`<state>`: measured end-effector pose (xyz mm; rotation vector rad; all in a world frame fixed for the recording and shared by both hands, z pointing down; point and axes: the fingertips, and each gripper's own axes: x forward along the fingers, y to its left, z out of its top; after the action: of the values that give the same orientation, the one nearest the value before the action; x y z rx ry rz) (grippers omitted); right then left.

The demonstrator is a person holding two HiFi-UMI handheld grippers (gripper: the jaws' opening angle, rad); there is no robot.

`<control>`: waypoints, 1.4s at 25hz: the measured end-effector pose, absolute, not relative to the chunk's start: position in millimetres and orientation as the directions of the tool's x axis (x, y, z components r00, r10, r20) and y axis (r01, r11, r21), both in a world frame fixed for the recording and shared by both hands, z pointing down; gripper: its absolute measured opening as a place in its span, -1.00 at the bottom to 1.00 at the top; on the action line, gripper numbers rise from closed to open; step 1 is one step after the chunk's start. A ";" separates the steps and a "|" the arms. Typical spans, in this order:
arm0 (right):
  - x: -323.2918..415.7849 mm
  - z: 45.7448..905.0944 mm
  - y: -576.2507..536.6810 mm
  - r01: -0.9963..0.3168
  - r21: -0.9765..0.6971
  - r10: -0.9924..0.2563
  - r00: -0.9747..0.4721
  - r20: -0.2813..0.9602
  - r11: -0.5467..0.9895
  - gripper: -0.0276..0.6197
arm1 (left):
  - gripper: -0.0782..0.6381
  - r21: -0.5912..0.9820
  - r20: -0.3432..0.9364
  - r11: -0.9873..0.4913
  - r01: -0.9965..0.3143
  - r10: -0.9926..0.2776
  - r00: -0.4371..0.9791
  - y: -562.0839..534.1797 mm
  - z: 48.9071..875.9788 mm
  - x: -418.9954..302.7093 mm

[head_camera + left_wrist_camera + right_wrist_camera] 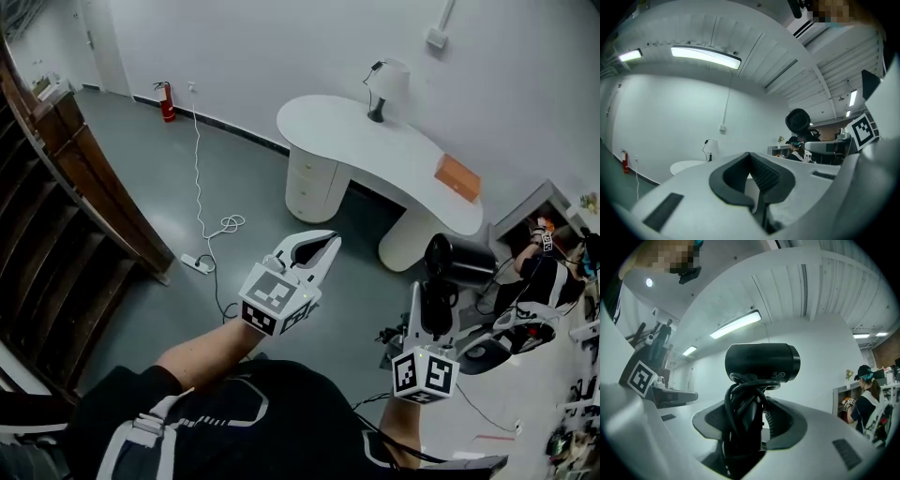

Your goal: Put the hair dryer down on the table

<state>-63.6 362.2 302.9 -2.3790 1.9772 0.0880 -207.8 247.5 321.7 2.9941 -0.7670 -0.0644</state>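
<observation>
My right gripper (437,300) is shut on the handle of a black hair dryer (459,261), held up in the air over the grey floor. The dryer's cord is wound round the handle. In the right gripper view the barrel (761,363) stands above the jaws (749,420), and the wrapped handle fills the gap between the pads. My left gripper (328,246) hovers to the left with its tips together and nothing in them. Its pads meet in the left gripper view (750,157), where the dryer (798,121) shows at the right. The white curved table (356,131) stands farther ahead.
A lamp (386,86) and an orange box (457,176) sit on the table. A wooden staircase (66,187) runs along the left. A white cable with a power strip (202,264) lies on the floor. A person (539,272) and cluttered gear are at the right.
</observation>
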 end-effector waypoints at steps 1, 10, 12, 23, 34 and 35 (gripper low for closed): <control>-63.7 302.7 362.2 -0.983 0.002 -0.981 0.183 -0.071 -0.183 -0.20 | -0.77 0.060 -0.023 -0.875 -0.481 -0.483 0.876 247.4 322.0 -207.5; -70.0 299.4 357.7 -0.980 0.005 -0.977 0.198 -0.076 -0.199 -0.20 | -0.77 0.065 -0.023 -0.888 -0.456 -0.458 0.889 245.8 320.4 -212.6; -71.9 298.7 357.1 -0.980 -0.002 -0.977 0.199 -0.078 -0.199 -0.20 | -0.77 0.066 -0.026 -0.891 -0.450 -0.452 0.892 245.4 320.9 -214.4; -94.9 297.9 336.9 -0.976 0.005 -0.973 0.217 -0.076 -0.218 -0.20 | -0.77 0.071 -0.038 -0.909 -0.410 -0.413 0.910 226.6 324.6 -230.5; -99.9 302.6 318.2 -0.968 0.015 -0.966 0.251 -0.068 -0.252 -0.20 | -0.77 0.080 -0.038 -0.925 -0.370 -0.374 0.927 204.2 332.8 -234.3; -97.3 303.7 315.1 -0.968 0.016 -0.966 0.248 -0.067 -0.250 -0.20 | -0.77 0.079 -0.036 -0.925 -0.371 -0.374 0.927 202.0 333.3 -231.7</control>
<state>-97.3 315.1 303.7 -2.4595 1.9069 0.0977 -231.7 202.0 333.3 3.0142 -0.5836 -0.0781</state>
